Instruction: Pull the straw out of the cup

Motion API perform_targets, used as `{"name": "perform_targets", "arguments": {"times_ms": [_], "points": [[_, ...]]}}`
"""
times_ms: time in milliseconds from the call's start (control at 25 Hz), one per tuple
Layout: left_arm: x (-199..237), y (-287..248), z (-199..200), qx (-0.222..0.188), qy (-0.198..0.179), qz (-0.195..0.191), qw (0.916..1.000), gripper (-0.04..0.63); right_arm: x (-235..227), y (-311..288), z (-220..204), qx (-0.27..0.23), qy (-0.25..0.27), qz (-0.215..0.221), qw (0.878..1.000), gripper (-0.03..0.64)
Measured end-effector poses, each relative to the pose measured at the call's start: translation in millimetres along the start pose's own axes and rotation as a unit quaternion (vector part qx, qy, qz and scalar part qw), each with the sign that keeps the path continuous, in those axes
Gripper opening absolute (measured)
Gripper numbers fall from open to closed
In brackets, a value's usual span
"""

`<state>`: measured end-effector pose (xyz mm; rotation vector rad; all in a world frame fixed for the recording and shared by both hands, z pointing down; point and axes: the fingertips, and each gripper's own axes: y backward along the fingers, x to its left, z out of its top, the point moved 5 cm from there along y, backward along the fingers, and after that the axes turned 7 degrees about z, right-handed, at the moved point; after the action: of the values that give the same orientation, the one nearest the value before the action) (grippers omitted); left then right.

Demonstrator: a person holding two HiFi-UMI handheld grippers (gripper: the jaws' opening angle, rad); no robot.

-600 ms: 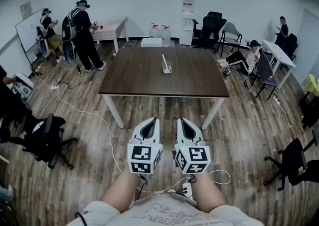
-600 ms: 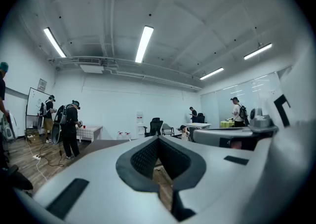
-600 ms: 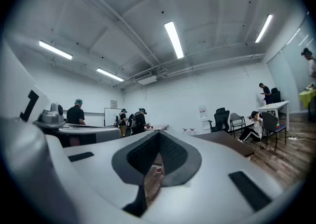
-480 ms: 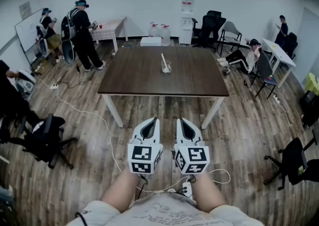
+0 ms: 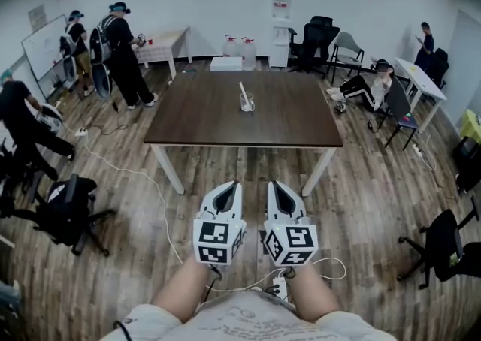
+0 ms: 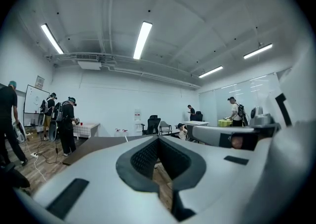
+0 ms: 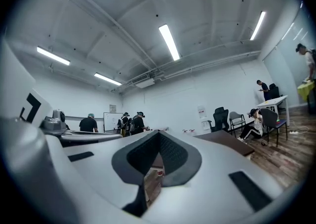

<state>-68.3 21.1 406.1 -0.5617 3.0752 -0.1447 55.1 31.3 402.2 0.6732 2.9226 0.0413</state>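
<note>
A clear cup (image 5: pixel 246 105) with a white straw (image 5: pixel 242 93) leaning up and left out of it stands near the middle of the dark brown table (image 5: pixel 203 118), far ahead of me. My left gripper (image 5: pixel 226 185) and right gripper (image 5: pixel 279 185) are held side by side close to my body, well short of the table, pointing toward it. Both are shut with nothing between the jaws. In the left gripper view the left gripper (image 6: pixel 158 138) has its jaws together, and in the right gripper view the right gripper (image 7: pixel 159 133) looks the same.
Wooden floor lies between me and the table. A white cable (image 5: pixel 143 182) and a power strip (image 5: pixel 276 285) lie on the floor near my feet. Black office chairs (image 5: pixel 68 208) (image 5: pixel 440 245) stand at left and right. Several people stand or sit around the room's edges.
Both grippers stay side by side in the same place. A person in black at the left edge has come further into view. The table sits slightly further left in the picture.
</note>
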Motion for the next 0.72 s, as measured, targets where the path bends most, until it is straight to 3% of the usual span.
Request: {"name": "perform_targets", "arguments": {"times_ms": [720], "points": [[-40.6, -57.9, -7.3, 0.012, 0.004, 0.024, 0.9996, 0.0, -70.4, -12.2, 4.0, 0.01, 0.015, 0.024, 1.0, 0.012]]}}
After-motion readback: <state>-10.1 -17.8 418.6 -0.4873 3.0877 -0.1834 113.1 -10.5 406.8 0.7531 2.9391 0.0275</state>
